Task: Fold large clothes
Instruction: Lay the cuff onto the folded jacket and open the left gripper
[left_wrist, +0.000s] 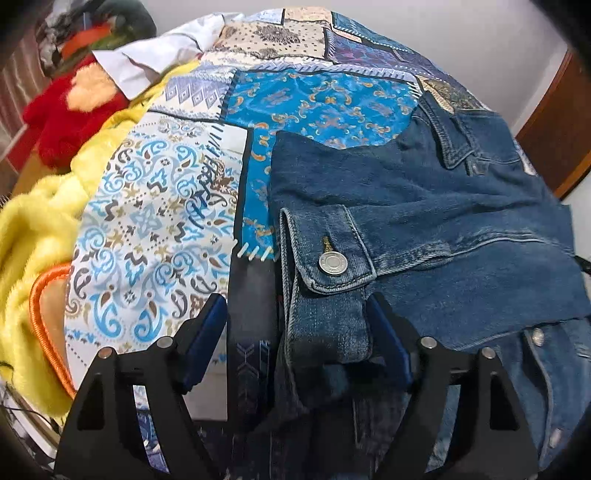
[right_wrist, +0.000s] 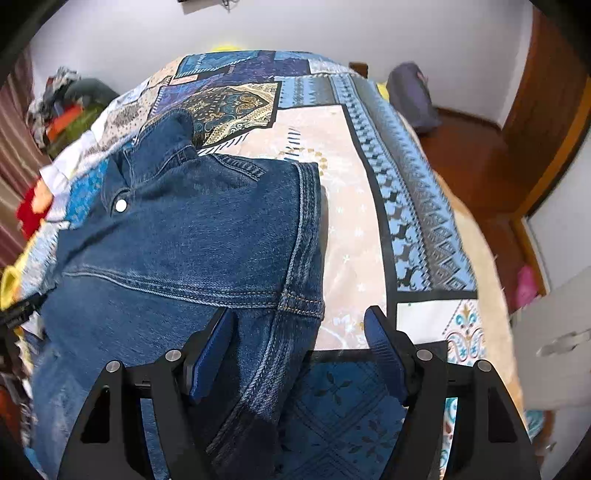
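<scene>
The denim jacket (right_wrist: 192, 236) is lying partly folded on the patchwork bedspread (right_wrist: 369, 206) (further folds are probably remaining). Its buttoned cuff (left_wrist: 328, 254) is resting between the wide-open left gripper (left_wrist: 297, 325), unpinched. The right gripper (right_wrist: 299, 332) is straddling the jacket's edge, spread wide, gripping nothing.

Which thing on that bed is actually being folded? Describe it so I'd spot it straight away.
Start from the bed with its patchwork bedspread in blue and cream prints. Lying flat on it is a dark blue denim jacket, which fills the near middle of both views. Unlike the fluffy yellow blanket and red plush item beside the bedspread, it has stitched seams and a round metal button on its cuff.
</scene>
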